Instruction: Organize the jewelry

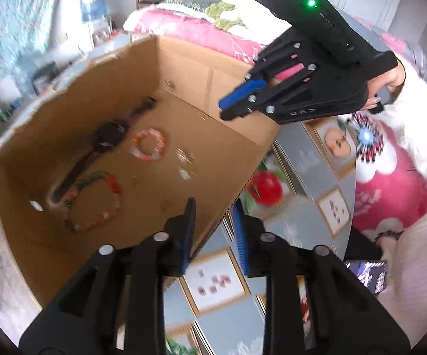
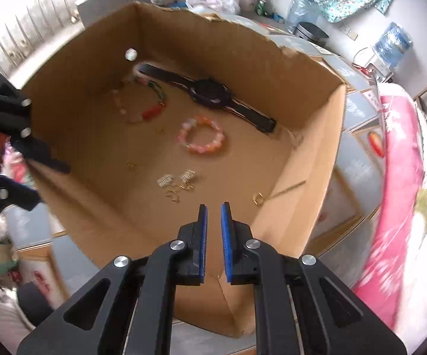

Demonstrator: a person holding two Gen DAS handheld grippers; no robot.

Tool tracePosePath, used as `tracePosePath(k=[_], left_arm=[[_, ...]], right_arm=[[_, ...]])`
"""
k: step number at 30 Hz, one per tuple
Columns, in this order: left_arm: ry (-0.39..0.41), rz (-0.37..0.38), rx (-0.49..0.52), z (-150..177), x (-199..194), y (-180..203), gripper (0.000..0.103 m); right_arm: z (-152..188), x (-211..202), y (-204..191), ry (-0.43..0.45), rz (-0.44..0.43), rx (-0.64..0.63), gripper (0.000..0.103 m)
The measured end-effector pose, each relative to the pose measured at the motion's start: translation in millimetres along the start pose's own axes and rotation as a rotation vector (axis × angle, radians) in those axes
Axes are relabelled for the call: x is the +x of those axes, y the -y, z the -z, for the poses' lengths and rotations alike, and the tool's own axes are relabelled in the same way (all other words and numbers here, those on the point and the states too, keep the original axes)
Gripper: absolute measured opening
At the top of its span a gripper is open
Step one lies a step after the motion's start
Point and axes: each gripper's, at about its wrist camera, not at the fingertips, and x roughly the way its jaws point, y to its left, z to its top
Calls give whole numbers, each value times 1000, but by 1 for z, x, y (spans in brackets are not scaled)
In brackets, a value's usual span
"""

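Observation:
An open cardboard box [image 1: 213,71] [image 2: 311,162] holds a black watch [image 1: 107,136] [image 2: 210,91], a pink-orange bead bracelet [image 1: 139,151] [image 2: 204,149], a green-red bead bracelet [image 1: 112,185] [image 2: 151,112], small gold pieces [image 1: 185,159] [image 2: 181,182] and a gold ring [image 2: 258,198]. My left gripper [image 1: 213,207] hangs over the box's near wall, open and empty; one of its fingers [image 2: 50,161] shows at the left edge of the right wrist view. My right gripper [image 2: 214,207] [image 1: 231,106] points down into the box above the gold pieces, its blue pads nearly together with nothing between them.
The box stands on a table with a grey-blue picture-patterned cloth [image 1: 311,159]. A phone [image 1: 367,275] lies near the table's edge. A person's white sleeve [image 1: 415,130] holds the right gripper. A bed with a pink blanket [image 2: 400,148] runs beside the table.

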Motion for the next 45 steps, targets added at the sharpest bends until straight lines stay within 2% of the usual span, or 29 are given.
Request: tracePosePath(k=[2, 4, 5, 6, 7, 8, 10, 13, 14, 15, 17, 21, 27, 30, 31, 32, 33, 34, 36, 38, 39, 42, 43, 45], left_arm=[[116, 25, -51, 16, -24, 13, 28], [239, -19, -86, 26, -41, 27, 31], [300, -64, -109, 30, -48, 34, 31], [368, -177, -162, 36, -53, 41, 34], [423, -275, -209, 40, -55, 45, 40], [470, -306, -242, 44, -55, 46, 45], [530, -411, -322, 50, -45, 46, 48], [517, -422, -438, 51, -20, 28, 48], [525, -448, -450, 52, -18, 27, 46], [536, -510, -442, 51, -16, 28, 45], [539, -548, -452, 49, -12, 28, 45], [541, -632, -454, 42, -2, 34, 51], [566, -695, -488, 39, 5, 37, 51], [577, -718, -510, 33, 10, 36, 53], [577, -715, -511, 30, 13, 34, 55], [573, -740, -499, 24, 19, 35, 55], [585, -734, -496, 22, 21, 33, 55], [593, -749, -487, 20, 24, 33, 56], [591, -755, -490, 15, 25, 30, 57], [586, -749, -490, 11, 26, 26, 66], [586, -744, -488, 11, 25, 26, 67], [607, -734, -470, 19, 18, 31, 68], [626, -728, -460, 24, 14, 34, 69], [643, -734, -448, 33, 9, 36, 71]], right_arm=[[12, -10, -11, 56, -1, 23, 11], [24, -32, -18, 208, 8, 83, 11], [30, -41, -18, 284, 8, 120, 13], [39, -51, -19, 374, 9, 168, 17], [50, -59, -22, 471, 16, 208, 24], [63, -63, -27, 575, -6, 239, 33], [73, -58, -38, 654, -16, 253, 33], [78, -35, -51, 640, 19, 267, 35], [84, -33, -54, 702, 48, 265, 38], [85, -33, -55, 717, 75, 260, 41], [85, -34, -52, 703, 67, 278, 45], [81, -26, -52, 721, 126, 283, 46], [81, -26, -50, 764, 141, 247, 46], [77, -26, -42, 759, 143, 237, 53], [76, -24, -34, 740, 163, 261, 45], [76, -22, -23, 742, 145, 262, 39], [75, -22, -17, 741, 139, 270, 29], [72, -20, -16, 723, 186, 256, 16], [68, -18, -13, 720, 167, 233, 17], [68, -18, -13, 715, 164, 226, 19], [70, -19, -15, 728, 155, 229, 20], [86, -24, -26, 803, 88, 243, 35], [94, -26, -32, 830, 60, 243, 45], [100, -28, -40, 847, 57, 244, 52]])
